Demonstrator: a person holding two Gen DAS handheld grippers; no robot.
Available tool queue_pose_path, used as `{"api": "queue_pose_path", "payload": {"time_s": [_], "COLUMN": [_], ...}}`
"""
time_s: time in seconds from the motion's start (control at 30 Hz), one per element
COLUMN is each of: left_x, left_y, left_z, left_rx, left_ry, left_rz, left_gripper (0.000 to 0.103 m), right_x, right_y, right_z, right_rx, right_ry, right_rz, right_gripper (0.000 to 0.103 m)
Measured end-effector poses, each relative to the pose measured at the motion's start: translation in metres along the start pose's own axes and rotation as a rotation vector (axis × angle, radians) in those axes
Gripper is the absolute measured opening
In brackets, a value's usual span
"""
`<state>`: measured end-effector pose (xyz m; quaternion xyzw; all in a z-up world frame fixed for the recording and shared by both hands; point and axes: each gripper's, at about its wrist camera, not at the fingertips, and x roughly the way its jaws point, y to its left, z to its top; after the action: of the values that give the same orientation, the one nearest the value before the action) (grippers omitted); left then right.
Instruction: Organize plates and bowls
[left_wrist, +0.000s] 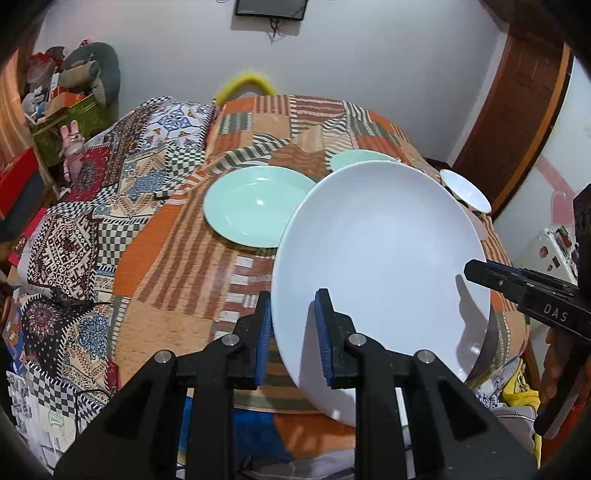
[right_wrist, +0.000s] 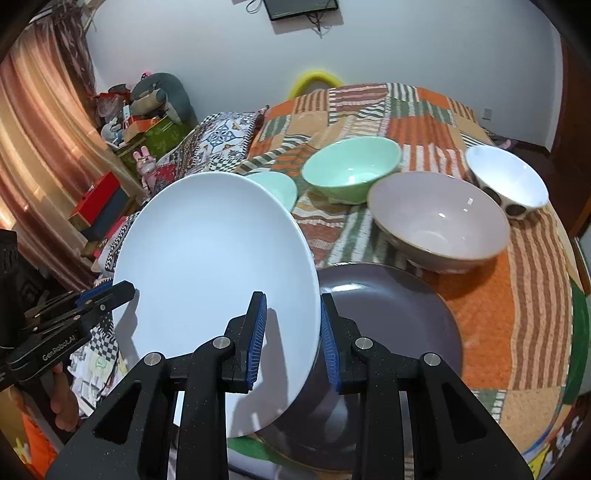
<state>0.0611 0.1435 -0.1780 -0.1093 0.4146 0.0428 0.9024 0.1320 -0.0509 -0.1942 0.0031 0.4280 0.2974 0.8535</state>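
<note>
A large white plate (left_wrist: 380, 266) is held tilted above the table between both grippers; it also shows in the right wrist view (right_wrist: 210, 280). My left gripper (left_wrist: 291, 332) has its blue pads on either side of the plate's near-left rim. My right gripper (right_wrist: 291, 332) has its pads on either side of the opposite rim. A mint green plate (left_wrist: 251, 205) lies flat on the table beyond. A dark purple plate (right_wrist: 391, 325) lies under the white plate. A mint bowl (right_wrist: 351, 173), a lilac bowl (right_wrist: 439, 225) and a white spotted bowl (right_wrist: 506, 181) stand behind.
A patchwork cloth (left_wrist: 177, 266) covers the table. A second patterned cloth (left_wrist: 74, 236) hangs off the left side. Boxes and soft toys (left_wrist: 70, 96) are piled by the wall at left. A wooden door (left_wrist: 517, 122) stands at right.
</note>
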Motion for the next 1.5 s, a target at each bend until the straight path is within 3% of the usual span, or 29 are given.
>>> {"api": "queue_pose_path", "payload": {"time_s": [0.6,1.5], "left_x": [0.04,0.088], "left_y": [-0.066,-0.084], "left_z": [-0.011,-0.008], "left_rx": [0.123,0.136], "left_ry": [0.13,0.229], "left_rz": [-0.04,-0.084], "left_gripper": [0.022,0.023], "right_x": [-0.026,-0.014], "right_y": [-0.056,-0.089], "right_z": [-0.028,-0.04], "right_rx": [0.113,0.191], "right_ry": [-0.005,0.063], "right_rz": [-0.044,-0.084], "right_gripper": [0.026,0.028]}}
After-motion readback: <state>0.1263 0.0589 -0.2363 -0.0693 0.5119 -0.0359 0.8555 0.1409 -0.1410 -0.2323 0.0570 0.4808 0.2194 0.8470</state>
